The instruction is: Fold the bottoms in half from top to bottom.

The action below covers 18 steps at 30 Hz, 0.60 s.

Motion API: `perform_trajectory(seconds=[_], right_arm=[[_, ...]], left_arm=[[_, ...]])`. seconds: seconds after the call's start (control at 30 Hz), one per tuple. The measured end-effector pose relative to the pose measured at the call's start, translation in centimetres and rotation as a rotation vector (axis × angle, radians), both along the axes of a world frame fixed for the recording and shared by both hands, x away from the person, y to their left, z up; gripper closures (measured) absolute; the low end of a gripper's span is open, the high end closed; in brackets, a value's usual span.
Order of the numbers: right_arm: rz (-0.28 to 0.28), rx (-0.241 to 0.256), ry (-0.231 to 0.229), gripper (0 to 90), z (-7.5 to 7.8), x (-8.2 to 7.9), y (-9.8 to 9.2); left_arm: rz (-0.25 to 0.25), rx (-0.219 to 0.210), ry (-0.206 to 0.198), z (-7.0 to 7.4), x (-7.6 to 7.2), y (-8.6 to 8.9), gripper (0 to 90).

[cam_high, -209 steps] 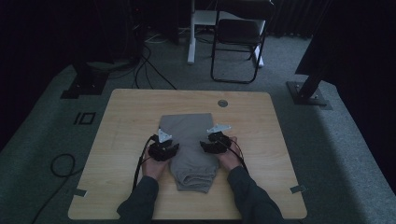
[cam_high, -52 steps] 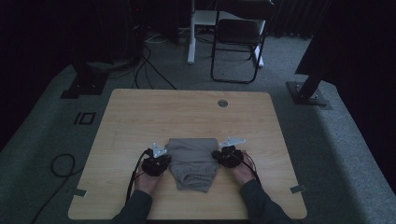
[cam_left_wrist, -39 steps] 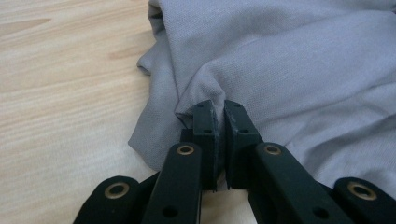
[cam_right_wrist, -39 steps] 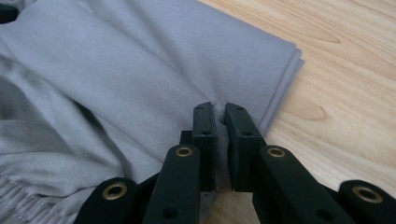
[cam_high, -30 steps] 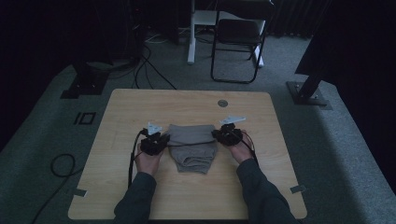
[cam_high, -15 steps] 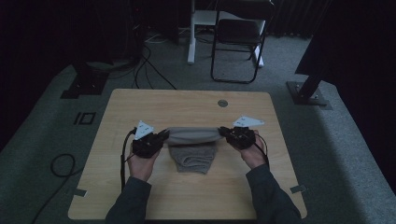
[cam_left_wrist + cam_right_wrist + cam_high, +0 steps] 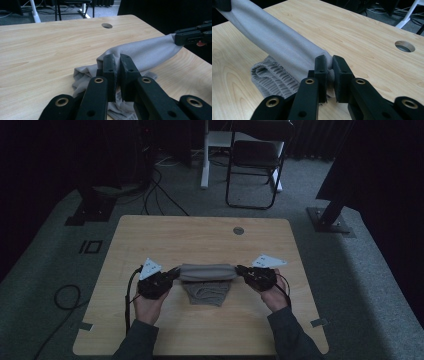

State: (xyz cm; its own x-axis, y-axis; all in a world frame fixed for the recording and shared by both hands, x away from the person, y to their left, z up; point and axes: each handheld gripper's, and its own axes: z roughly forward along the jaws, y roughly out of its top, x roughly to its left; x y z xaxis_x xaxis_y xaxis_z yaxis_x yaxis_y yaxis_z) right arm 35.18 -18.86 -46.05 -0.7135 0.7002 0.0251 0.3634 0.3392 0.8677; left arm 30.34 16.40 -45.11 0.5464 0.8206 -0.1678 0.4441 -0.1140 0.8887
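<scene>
A grey garment [image 7: 207, 274] with a ribbed elastic band hangs stretched between my two grippers above the wooden table [image 7: 200, 235]. My left gripper [image 7: 172, 273] is shut on its left end and my right gripper [image 7: 241, 270] on its right end. The lower part of the garment [image 7: 209, 292] sags onto the table. In the left gripper view the jaws [image 7: 117, 72] pinch a fold of the garment [image 7: 142, 53]. In the right gripper view the jaws [image 7: 329, 71] clamp the cloth [image 7: 274, 40], and the ribbed band [image 7: 272, 77] lies below.
A round cable hole [image 7: 238, 230] sits near the table's far edge. A black chair [image 7: 255, 160] and a white stand [image 7: 205, 155] are on the carpet beyond. Cables [image 7: 65, 297] lie on the floor at left.
Both grippers have lifted the garment's near edge, carried it away from the person, and spread apart, so the cloth is now pulled taut between them.
</scene>
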Motion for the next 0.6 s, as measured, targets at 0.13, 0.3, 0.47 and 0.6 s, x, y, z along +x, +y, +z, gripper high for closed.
perform_trajectory(seconds=[0.13, 0.3, 0.47, 0.6], right_arm=[[0.021, -0.014, -0.018, 83.7, 0.3, -1.0, -0.1], [0.060, -0.013, -0.007, 74.6, -0.2, -2.0, -0.5], [0.025, 0.004, 0.024, 59.3, -1.0, -1.8, -1.1], [0.020, -0.029, 0.064, 56.5, -2.3, -1.5, -0.5]], left_arm=[[-0.001, -0.010, -0.006, -0.1, -1.3, 0.1, 84.8], [-0.024, -0.019, -0.024, -0.4, -2.3, 0.4, 73.6], [-0.006, -0.013, 0.005, -1.0, -1.7, 0.7, 65.9], [-0.037, 0.026, 0.048, -2.3, -1.3, -0.6, 65.4]])
